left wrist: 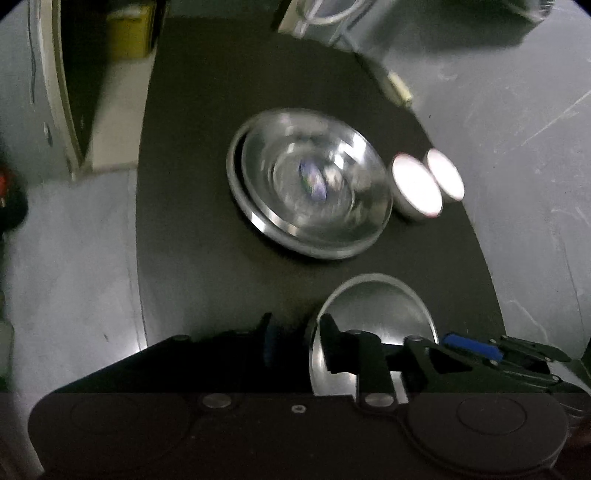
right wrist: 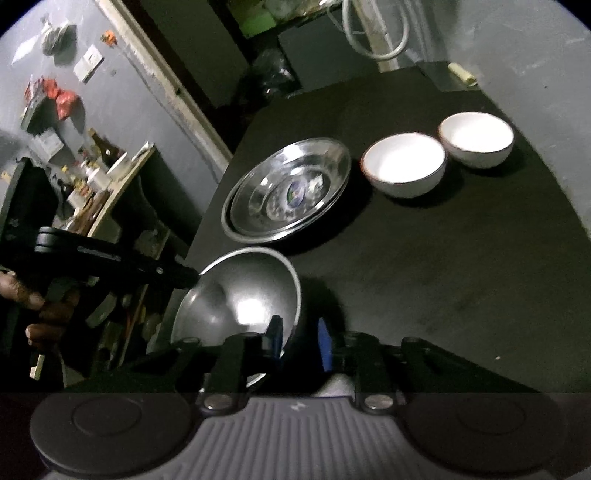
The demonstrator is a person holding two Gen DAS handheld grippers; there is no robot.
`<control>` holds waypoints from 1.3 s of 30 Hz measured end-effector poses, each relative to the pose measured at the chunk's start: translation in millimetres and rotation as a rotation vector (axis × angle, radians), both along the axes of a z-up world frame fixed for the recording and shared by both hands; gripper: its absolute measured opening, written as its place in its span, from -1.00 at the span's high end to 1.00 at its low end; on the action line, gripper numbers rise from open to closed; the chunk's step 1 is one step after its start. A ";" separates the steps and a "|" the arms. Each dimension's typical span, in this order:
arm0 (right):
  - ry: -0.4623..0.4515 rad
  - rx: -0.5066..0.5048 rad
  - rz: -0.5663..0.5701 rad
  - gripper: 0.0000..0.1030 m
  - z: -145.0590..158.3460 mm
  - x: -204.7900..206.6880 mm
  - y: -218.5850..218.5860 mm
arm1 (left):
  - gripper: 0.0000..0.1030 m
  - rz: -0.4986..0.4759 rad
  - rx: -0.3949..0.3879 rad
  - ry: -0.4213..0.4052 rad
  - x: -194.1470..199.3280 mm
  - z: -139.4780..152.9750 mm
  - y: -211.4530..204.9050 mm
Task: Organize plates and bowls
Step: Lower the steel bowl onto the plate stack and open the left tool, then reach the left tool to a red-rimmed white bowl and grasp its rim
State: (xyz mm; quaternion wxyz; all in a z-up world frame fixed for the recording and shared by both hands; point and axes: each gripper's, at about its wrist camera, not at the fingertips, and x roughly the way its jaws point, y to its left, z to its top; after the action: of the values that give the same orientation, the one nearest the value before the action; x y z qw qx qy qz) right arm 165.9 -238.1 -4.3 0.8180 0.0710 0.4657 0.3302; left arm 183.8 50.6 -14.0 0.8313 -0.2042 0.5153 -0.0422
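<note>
A steel bowl (right wrist: 236, 295) is held tilted above the near left part of the black table (right wrist: 443, 258); it also shows in the left wrist view (left wrist: 376, 306). My right gripper (right wrist: 299, 343) straddles its near rim, one finger inside and one outside. My left gripper (left wrist: 295, 332) straddles its left rim and shows as a black tool (right wrist: 110, 266) in the right wrist view. Two stacked steel plates (right wrist: 288, 192) lie mid-table and also show in the left wrist view (left wrist: 310, 181). Two white bowls (right wrist: 404, 164) (right wrist: 476, 138) stand to their right.
The table's left edge drops to a grey floor (left wrist: 74, 240). A cluttered shelf (right wrist: 92, 177) and a door frame (right wrist: 173, 85) stand to the left. Cables (right wrist: 376, 33) hang at the table's far end.
</note>
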 end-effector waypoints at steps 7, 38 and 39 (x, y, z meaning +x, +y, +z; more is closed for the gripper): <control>-0.050 0.032 -0.089 -0.03 5.2 6.0 -16.5 | -0.18 -0.014 0.099 -0.109 15.5 26.7 -6.0; -0.095 -0.019 -0.431 -0.99 -18.3 105.9 -39.0 | -0.99 -0.437 0.438 -0.115 209.4 10.4 -133.1; -0.089 -0.019 -0.427 -0.99 -20.3 110.8 -37.9 | -0.99 -0.469 0.453 -0.104 212.6 6.4 -136.6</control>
State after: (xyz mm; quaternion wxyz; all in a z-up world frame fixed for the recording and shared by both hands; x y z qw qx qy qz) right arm 276.8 -275.9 -24.6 0.8897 0.1455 0.4068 0.1477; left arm 396.4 -86.0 -7.6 0.8485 0.1125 0.5012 -0.1270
